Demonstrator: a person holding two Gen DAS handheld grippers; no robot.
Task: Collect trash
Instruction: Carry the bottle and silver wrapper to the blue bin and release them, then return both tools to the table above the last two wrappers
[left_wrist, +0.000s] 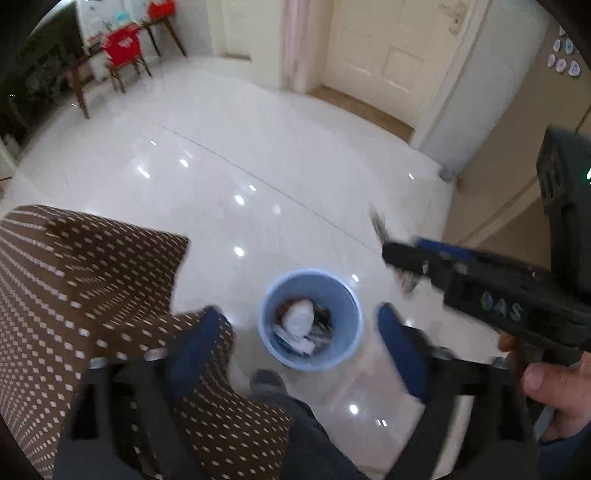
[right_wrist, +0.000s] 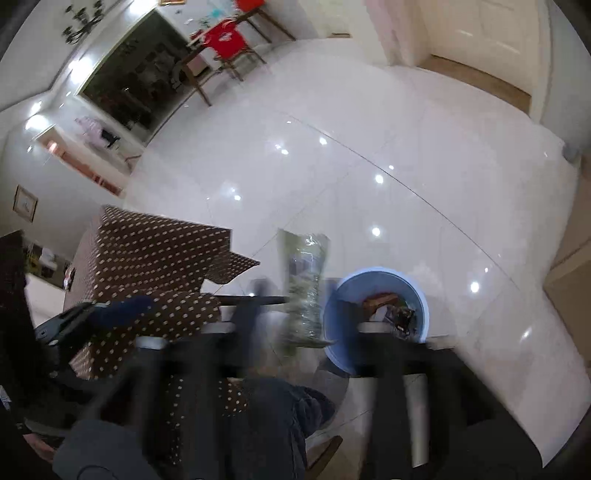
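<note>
- The blue bin (left_wrist: 309, 318) stands on the glossy white floor (left_wrist: 258, 166), just beside the brown dotted cushion (left_wrist: 92, 288); it already holds crumpled white paper and darker scraps.
- Left gripper (left_wrist: 306, 338): its blue fingers (left_wrist: 400, 347) stand wide apart with nothing between them, and they frame the bin's mouth from above — a good line for a drop.
- Right gripper (right_wrist: 306, 325): its jaws are spread too. A clear greenish wrapper (right_wrist: 304, 284) sits upright in the gap between them, but the view is smeared by motion, so I cannot tell whether a pad touches it; it looks loose, not pinched.
- In the right wrist view the wrapper appears beside the bin's near rim, not over the opening — so the drop could miss.
- To do this step well, I judge the right gripper should be carried over the middle of the bin before the wrapper is let fall, low enough that a light film does not drift.
- The two grippers are near each other; in the left wrist view the right gripper (left_wrist: 397, 273) reaches in from the side with a hand (left_wrist: 554, 391) on its handle. Keep them apart over the bin.
- If the wrapper lands on the floor, take it by a crumpled part.
</note>
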